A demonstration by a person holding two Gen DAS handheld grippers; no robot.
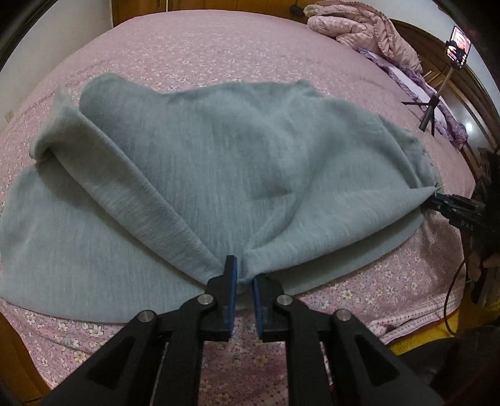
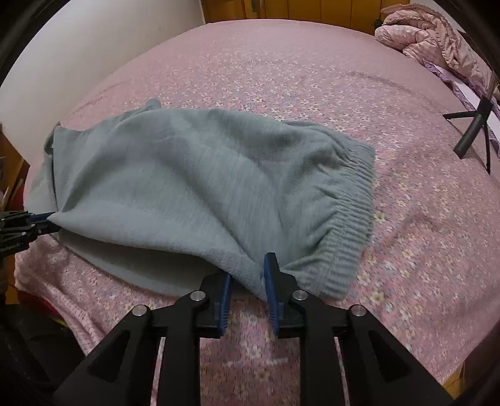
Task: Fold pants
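Note:
Grey-green fleece pants (image 1: 218,175) lie folded over on the pink flowered bed (image 1: 187,50). My left gripper (image 1: 243,271) is shut on the pants' near edge, cloth pinched between its blue pads and lifted off the lower layer. My right gripper (image 2: 250,268) is shut on the pants (image 2: 193,187) beside the ribbed waistband (image 2: 350,231). In the left wrist view the right gripper (image 1: 437,200) shows at the far right, pulling the cloth taut. In the right wrist view the left gripper (image 2: 43,218) shows at the far left edge.
A pink quilted jacket (image 1: 359,28) lies at the bed's far right corner. A phone on a small tripod (image 1: 437,103) stands on the bed at the right; it also shows in the right wrist view (image 2: 475,131). The bed's near edge runs just below both grippers.

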